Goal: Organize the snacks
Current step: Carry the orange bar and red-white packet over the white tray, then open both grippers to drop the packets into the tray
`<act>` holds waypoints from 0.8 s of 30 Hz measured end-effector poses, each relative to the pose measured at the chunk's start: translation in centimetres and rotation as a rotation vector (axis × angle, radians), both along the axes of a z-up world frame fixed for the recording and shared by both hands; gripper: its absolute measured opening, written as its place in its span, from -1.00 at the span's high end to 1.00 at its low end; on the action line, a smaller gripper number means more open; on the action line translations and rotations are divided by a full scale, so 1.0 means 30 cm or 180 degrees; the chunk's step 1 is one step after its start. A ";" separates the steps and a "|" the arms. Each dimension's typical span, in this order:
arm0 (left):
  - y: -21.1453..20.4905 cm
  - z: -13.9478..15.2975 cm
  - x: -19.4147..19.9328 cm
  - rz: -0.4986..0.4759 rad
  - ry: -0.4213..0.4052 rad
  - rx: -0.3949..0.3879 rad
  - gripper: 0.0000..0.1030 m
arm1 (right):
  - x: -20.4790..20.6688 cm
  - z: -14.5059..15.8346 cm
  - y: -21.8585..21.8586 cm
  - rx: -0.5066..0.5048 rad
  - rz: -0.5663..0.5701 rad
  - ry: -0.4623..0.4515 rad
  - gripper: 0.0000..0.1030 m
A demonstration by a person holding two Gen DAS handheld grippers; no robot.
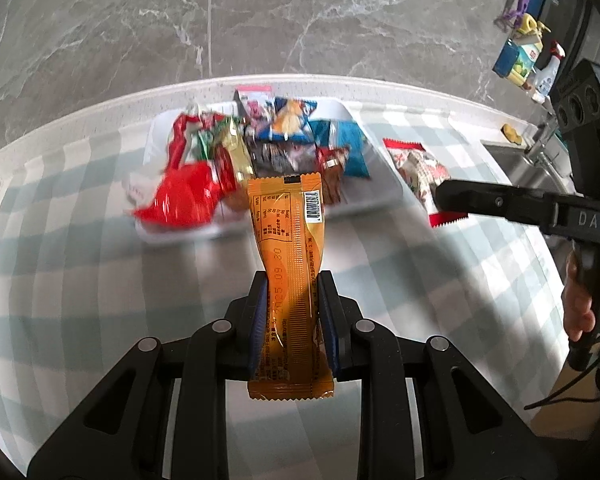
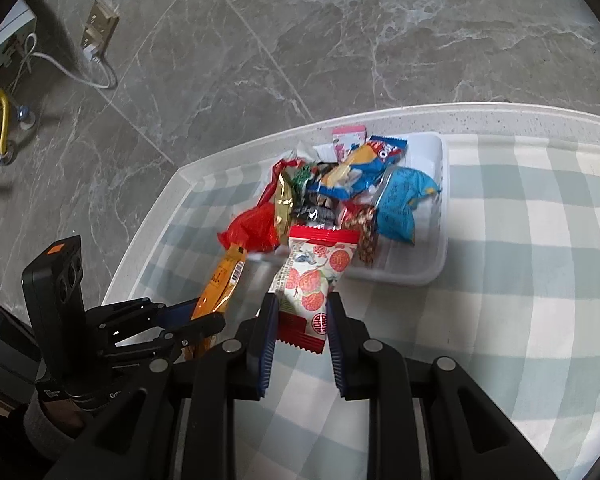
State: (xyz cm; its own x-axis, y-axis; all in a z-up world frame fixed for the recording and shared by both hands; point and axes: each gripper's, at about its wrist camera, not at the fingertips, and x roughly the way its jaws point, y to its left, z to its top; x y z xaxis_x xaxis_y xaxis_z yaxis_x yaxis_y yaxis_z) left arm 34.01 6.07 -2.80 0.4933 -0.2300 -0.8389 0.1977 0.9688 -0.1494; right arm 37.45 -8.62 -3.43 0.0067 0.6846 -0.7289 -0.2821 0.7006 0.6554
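Note:
My left gripper (image 1: 292, 286) is shut on a long orange snack packet (image 1: 289, 240) and holds it above the checked cloth, its far end over the near rim of a white tray (image 1: 374, 196). The tray holds a heap of several snack packets (image 1: 259, 144). My right gripper (image 2: 302, 305) is shut on a white packet with red fruit print (image 2: 314, 276), held just before the tray (image 2: 432, 268). In the right wrist view the left gripper (image 2: 203, 316) with the orange packet (image 2: 223, 280) is at lower left. In the left wrist view the right gripper (image 1: 444, 196) holds the printed packet (image 1: 418, 172) right of the tray.
A green and white checked cloth (image 1: 79, 280) covers the counter, whose edge (image 1: 99, 104) drops to a grey marble floor. A sink (image 1: 516, 160) and cleaning bottles (image 1: 540, 72) sit at far right. A wall socket with a cable (image 2: 95, 40) is at left in the right wrist view.

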 end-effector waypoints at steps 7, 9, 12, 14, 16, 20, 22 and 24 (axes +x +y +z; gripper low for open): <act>0.033 0.017 0.203 0.0007 -0.0006 -0.0059 0.56 | 0.127 -0.061 0.030 -0.0016 -0.0145 0.0043 0.51; 0.038 0.016 0.273 0.0003 0.0009 -0.0071 0.56 | 0.167 -0.085 0.039 -0.0036 -0.0185 0.0061 0.51; 0.035 0.008 0.368 -0.0020 0.0018 -0.0028 0.56 | 0.229 -0.121 0.062 -0.0086 -0.0232 0.0067 0.50; 0.031 -0.001 0.436 -0.0034 0.0032 -0.0010 0.55 | 0.268 -0.146 0.083 -0.0106 -0.0239 0.0071 0.50; 0.022 -0.018 0.496 -0.0040 0.0056 0.0011 0.53 | 0.300 -0.172 0.106 -0.0157 -0.0242 0.0076 0.50; 0.012 -0.054 0.581 -0.0024 0.0098 0.0061 0.49 | 0.341 -0.223 0.157 -0.0306 -0.0161 0.0065 0.45; 0.011 -0.067 0.606 -0.0034 0.0098 0.0050 0.29 | 0.348 -0.230 0.163 -0.0321 -0.0144 0.0032 0.45; 0.013 -0.069 0.614 -0.0027 0.0067 0.0037 0.03 | 0.341 -0.222 0.162 -0.0361 -0.0137 -0.0049 0.23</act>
State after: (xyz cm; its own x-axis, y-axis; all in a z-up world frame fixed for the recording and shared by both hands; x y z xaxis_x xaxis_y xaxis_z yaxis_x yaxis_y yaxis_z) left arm 52.42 6.47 -4.88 0.4736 -0.2242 -0.8517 0.2027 0.9688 -0.1423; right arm 47.67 -3.77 -10.10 0.0461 0.5966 -0.8012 -0.2597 0.7817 0.5671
